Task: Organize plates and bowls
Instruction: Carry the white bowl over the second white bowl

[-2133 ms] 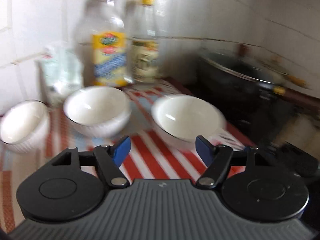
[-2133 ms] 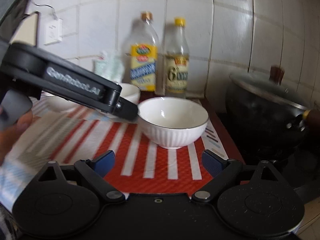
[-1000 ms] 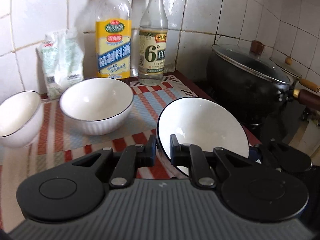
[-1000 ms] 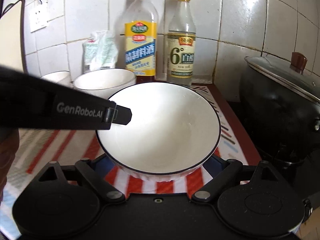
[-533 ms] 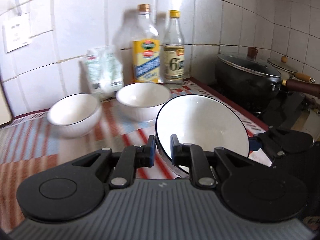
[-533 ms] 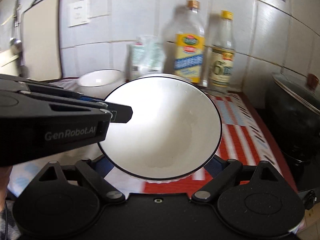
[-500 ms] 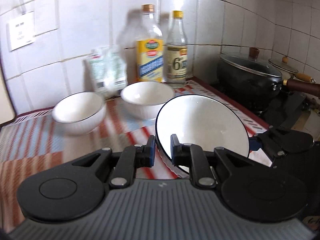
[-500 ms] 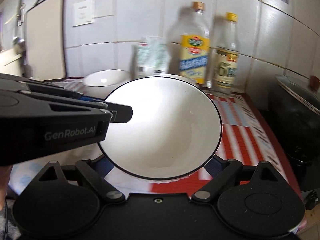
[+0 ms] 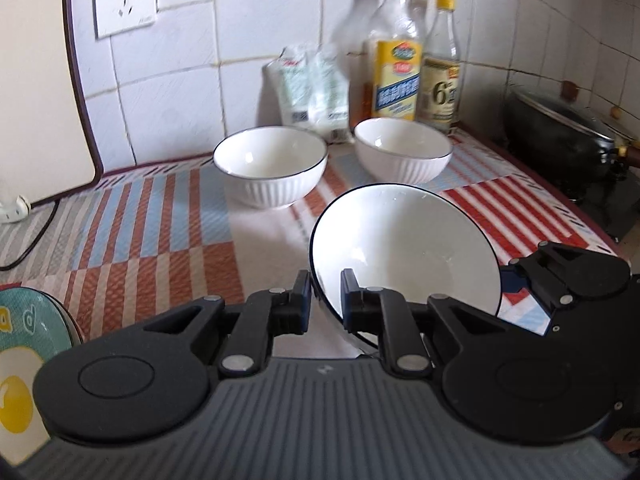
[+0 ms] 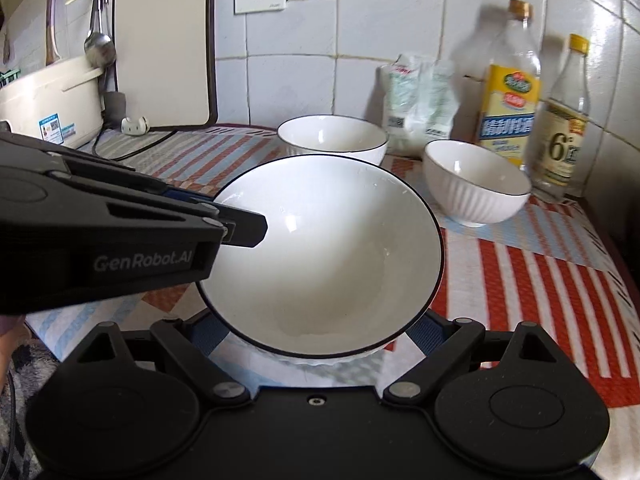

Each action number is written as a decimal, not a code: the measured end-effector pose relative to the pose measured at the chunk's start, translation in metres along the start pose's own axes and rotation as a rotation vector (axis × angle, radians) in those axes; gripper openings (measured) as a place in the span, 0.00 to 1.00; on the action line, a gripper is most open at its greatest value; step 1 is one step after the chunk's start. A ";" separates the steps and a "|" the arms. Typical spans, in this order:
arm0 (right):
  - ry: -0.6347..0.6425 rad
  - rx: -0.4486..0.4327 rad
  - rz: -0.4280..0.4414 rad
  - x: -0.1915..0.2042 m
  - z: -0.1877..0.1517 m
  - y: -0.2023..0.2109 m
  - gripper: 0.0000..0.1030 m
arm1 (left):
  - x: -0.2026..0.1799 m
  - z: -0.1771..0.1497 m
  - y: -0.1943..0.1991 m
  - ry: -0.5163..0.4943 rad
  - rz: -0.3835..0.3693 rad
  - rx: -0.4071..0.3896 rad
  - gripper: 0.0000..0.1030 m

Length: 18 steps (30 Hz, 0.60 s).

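Observation:
A white bowl [image 9: 404,256] with a thin dark rim is held tilted above the striped mat [image 9: 152,240]. My left gripper [image 9: 324,292] is shut on its near rim, one pad inside and one outside. In the right wrist view the same bowl [image 10: 328,256] sits between the wide-spread fingers of my right gripper [image 10: 316,332]; the pads are mostly hidden under it, and the left gripper [image 10: 244,232] reaches in from the left. Two more white bowls [image 9: 270,160] [image 9: 402,150] stand on the mat by the wall.
A patterned plate [image 9: 24,360] shows at the lower left edge. Two bottles [image 9: 396,72] and a white bag [image 9: 312,88] line the tiled wall. A black lidded pot [image 9: 560,132] sits right. A cutting board [image 10: 164,52] and a white appliance [image 10: 48,96] stand left.
Both grippers have carried the bowl leftward along the counter; the pot has slid to the right edge and the socket, board and plate have come into view. The left grip on the rim holds.

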State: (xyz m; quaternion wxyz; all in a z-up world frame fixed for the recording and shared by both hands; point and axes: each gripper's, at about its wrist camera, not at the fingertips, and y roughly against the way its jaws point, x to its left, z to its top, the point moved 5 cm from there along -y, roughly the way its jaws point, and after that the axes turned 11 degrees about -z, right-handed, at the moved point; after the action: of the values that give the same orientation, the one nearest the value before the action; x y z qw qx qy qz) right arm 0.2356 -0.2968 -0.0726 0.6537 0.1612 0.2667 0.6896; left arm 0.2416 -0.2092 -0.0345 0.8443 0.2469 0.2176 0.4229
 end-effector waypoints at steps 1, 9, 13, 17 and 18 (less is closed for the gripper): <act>0.004 0.004 0.003 0.002 0.000 -0.005 0.92 | 0.004 0.000 -0.003 0.010 -0.001 0.010 0.13; 0.030 -0.002 0.025 0.010 -0.001 -0.024 0.92 | 0.022 -0.005 -0.015 0.082 -0.027 0.034 0.18; 0.051 -0.015 0.015 0.010 -0.005 -0.018 0.93 | 0.024 0.000 -0.010 0.075 -0.050 0.047 0.48; 0.063 -0.044 0.027 0.008 -0.013 0.005 0.93 | 0.022 0.008 0.009 0.009 -0.045 0.019 0.53; 0.059 -0.053 0.033 0.007 -0.014 0.012 0.93 | 0.022 0.011 0.015 -0.003 -0.045 0.012 0.53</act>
State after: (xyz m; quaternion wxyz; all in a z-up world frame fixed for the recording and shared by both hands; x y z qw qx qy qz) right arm 0.2176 -0.2921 -0.0780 0.6379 0.1278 0.2648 0.7117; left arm 0.2508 -0.1859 -0.0204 0.8525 0.2475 0.2243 0.4021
